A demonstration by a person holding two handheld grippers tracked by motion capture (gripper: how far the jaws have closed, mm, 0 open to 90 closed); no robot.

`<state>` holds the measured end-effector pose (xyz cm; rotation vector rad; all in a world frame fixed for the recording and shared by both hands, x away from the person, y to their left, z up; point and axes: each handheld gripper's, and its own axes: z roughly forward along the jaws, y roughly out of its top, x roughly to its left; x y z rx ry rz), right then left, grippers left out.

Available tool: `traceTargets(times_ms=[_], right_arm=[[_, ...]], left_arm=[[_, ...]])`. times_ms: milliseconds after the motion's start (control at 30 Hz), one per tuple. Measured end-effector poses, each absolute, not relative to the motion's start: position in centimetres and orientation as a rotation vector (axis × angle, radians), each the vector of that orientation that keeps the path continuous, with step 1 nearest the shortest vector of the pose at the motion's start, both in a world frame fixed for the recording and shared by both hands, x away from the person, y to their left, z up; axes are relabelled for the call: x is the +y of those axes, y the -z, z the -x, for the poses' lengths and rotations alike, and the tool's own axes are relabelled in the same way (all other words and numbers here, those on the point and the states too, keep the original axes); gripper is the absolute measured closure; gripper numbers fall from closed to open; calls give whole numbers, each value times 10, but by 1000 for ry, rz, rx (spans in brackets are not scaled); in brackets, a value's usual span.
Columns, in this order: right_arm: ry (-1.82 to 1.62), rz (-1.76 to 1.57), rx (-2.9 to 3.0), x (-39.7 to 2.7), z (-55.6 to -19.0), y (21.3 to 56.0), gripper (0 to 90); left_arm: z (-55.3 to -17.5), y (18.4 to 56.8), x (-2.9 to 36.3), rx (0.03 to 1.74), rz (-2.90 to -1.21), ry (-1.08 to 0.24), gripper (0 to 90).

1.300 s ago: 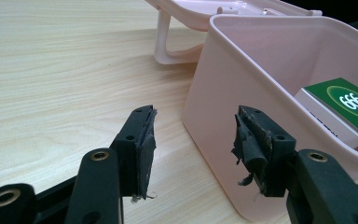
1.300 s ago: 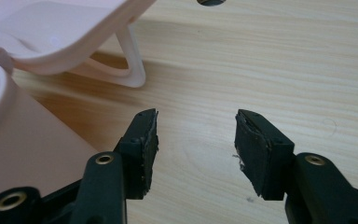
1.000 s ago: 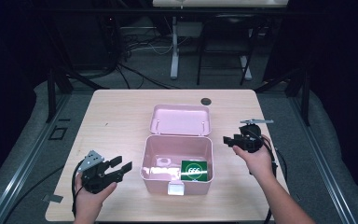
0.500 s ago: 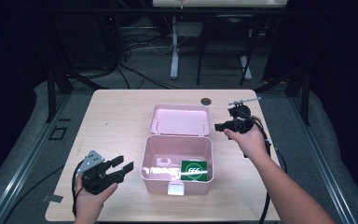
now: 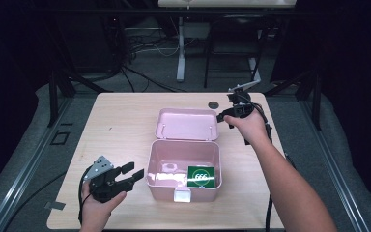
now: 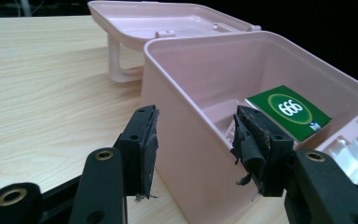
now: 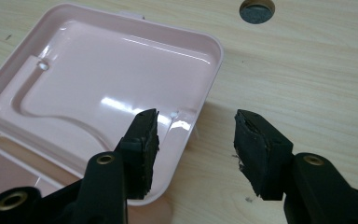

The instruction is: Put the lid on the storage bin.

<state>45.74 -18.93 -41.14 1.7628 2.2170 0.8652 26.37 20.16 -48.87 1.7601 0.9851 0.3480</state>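
- Pink plastic storage box (image 5: 183,166) sits near the front edge of the light wooden table (image 5: 121,125), its hinged pink lid (image 5: 187,123) thrown back flat toward the far edge; a green card printed 666 (image 5: 201,176) lies inside.
- We hold our right gripper (image 5: 228,116) with jaws apart over the lid's right rim, not yet clamped on it.
- Our left gripper (image 5: 128,175) waits with jaws spread just beside the box's left wall, holding nothing.
- We judge closing is only starting: the lid has yet to be gripped, swung over and latched.
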Motion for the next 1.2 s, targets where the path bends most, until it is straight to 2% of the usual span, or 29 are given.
traceTargets(times_ms=[667,867,1100,1200], right_arm=[[-709,-1984,2161,-173,-497,442,605],[-703,-2073,2124,-171,-504,455,696],[-680,-2082,2112,-164,-506,458,748],[-656,-2072,2106,-163,-506,459,815]], left_arm=[[-262,490,189,946,-1799,-328,555],[-262,491,186,931,-1825,-316,596],[-262,494,184,914,-1848,-311,657],[-262,494,183,911,-1850,-309,665]])
